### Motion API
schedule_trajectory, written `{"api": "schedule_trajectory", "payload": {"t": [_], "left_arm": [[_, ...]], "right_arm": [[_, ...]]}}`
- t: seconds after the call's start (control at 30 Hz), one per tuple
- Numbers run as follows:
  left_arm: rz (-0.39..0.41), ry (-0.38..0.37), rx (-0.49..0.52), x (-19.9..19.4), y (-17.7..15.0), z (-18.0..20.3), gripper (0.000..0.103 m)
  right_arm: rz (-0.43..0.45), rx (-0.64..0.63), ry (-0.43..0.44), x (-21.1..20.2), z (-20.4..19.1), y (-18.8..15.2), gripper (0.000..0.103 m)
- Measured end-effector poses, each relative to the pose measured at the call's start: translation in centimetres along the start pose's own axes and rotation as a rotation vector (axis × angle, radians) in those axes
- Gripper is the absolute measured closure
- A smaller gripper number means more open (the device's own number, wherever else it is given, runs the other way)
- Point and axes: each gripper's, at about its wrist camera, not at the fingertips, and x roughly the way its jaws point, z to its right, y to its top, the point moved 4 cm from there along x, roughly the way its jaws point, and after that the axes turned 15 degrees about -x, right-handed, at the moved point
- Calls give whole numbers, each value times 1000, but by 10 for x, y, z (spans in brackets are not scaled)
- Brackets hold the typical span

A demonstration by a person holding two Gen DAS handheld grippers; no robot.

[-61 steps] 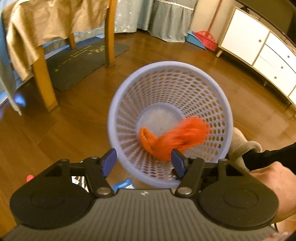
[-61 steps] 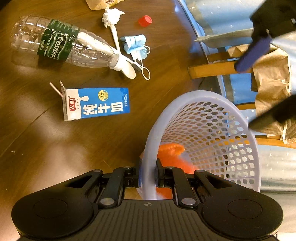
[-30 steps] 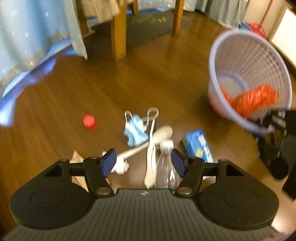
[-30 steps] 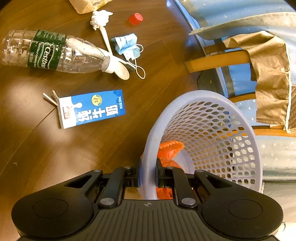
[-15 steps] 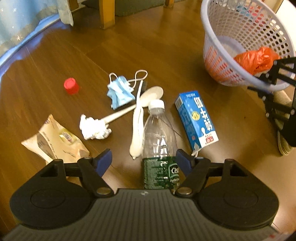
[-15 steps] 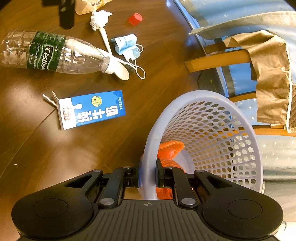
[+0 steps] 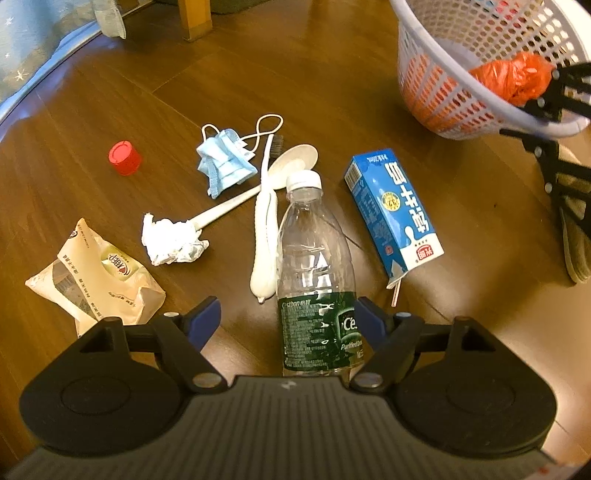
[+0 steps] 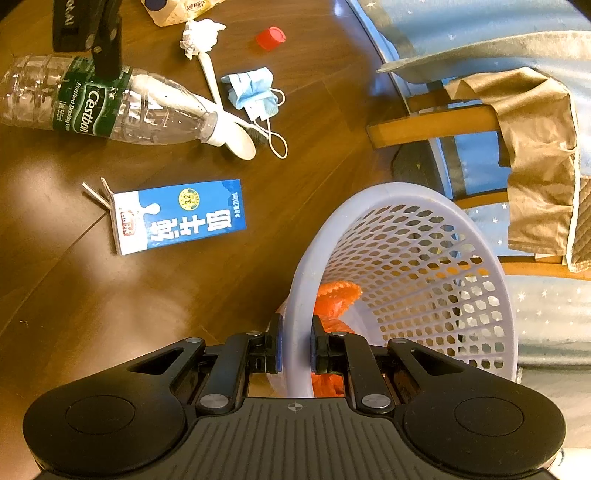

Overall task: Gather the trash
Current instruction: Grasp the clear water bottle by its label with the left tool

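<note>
Clear bottle [image 7: 314,266] between spread left claw [image 7: 288,321]; right claw [image 8: 295,345] pinching basket rim [image 8: 295,295].

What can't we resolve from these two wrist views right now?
- Water bottle base: left wrist view, hidden under the left gripper body.
- Left gripper's contact with the bottle: its fingers straddle it open; touch unclear.
- Basket contents: right wrist view, only the orange bag shows; the rim and right gripper cover the rest.
- Snack bag: right wrist view, cut by the top edge.
</note>
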Motion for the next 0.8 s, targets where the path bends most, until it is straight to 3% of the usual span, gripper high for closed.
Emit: {"api": "schedule_trajectory", "payload": {"t": [0.43,0.8], "left_arm": [[-18,-3,8,20,-9,2,26],[-21,-39,-43,44,-7,10,26]], "right_arm": [[-7,1,-20,2,6,0,93],[-11,-1,-19,5,8,-2,93]]}}
